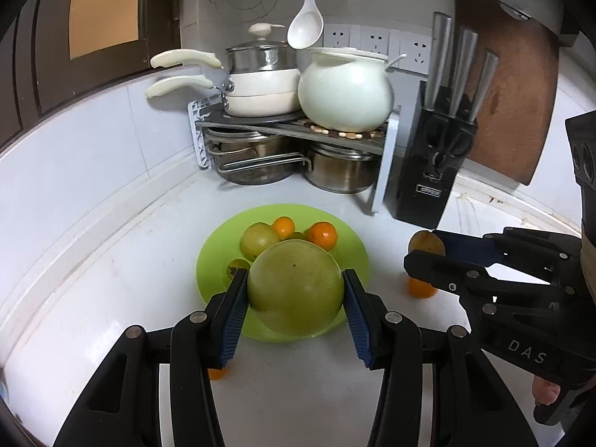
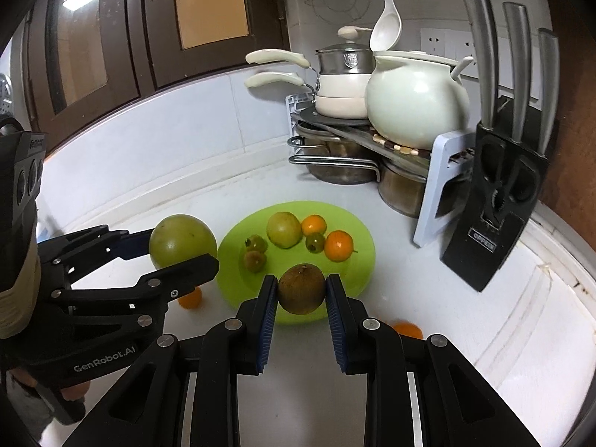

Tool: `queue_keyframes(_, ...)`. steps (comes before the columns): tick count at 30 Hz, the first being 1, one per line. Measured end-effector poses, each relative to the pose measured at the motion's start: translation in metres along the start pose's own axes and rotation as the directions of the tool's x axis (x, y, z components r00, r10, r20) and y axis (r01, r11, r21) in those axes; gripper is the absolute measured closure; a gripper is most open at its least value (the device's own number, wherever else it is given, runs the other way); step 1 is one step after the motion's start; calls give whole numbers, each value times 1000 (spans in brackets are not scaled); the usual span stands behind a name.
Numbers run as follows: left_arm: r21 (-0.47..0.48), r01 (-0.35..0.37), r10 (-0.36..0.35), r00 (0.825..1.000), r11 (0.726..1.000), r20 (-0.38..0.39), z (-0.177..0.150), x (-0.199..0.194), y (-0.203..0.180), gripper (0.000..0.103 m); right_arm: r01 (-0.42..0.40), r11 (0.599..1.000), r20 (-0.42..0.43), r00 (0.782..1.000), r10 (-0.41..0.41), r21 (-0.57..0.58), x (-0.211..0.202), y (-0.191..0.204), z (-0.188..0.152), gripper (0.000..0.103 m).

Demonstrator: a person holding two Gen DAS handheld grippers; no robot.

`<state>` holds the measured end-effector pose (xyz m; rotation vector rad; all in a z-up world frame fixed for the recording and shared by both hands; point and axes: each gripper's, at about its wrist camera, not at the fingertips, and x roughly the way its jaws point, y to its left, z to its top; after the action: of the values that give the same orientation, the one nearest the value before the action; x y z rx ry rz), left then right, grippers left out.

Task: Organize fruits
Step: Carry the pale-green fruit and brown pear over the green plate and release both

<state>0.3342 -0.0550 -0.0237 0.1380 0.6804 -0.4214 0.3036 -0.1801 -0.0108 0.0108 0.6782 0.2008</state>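
My left gripper (image 1: 295,290) is shut on a large green round fruit (image 1: 295,292) and holds it over the near edge of the lime green plate (image 1: 354,257). My right gripper (image 2: 301,294) is shut on a small brown fruit (image 2: 301,288), just over the plate's (image 2: 357,272) near rim. On the plate lie a green apple (image 2: 284,229), two oranges (image 2: 338,245) and several small green-brown fruits (image 2: 254,260). Loose oranges lie on the counter: one under the right gripper (image 1: 421,287), one beneath my left fingers (image 1: 217,373).
A pot rack (image 1: 290,123) with white pans and a white ceramic pot (image 1: 346,89) stands at the back corner. A black knife block (image 1: 432,164) and a brown cutting board (image 1: 510,85) stand to the right. White counter surrounds the plate.
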Motion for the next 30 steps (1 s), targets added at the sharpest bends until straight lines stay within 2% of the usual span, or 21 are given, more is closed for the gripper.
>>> queue_keyframes(11, -11, 2, -3, 999, 1000, -49, 6, 41, 17, 54, -9, 1000, -61, 998, 10, 10, 46, -11, 10, 75)
queue_keyframes(18, 2, 5, -5, 994, 1000, -109, 6, 77, 20, 54, -14, 999, -119, 993, 18, 34, 79, -23, 9, 75)
queue_keyframes(30, 15, 1, 2, 987, 1000, -162, 6, 111, 26, 54, -22, 999, -178, 984, 28, 33, 116, -30, 12, 75)
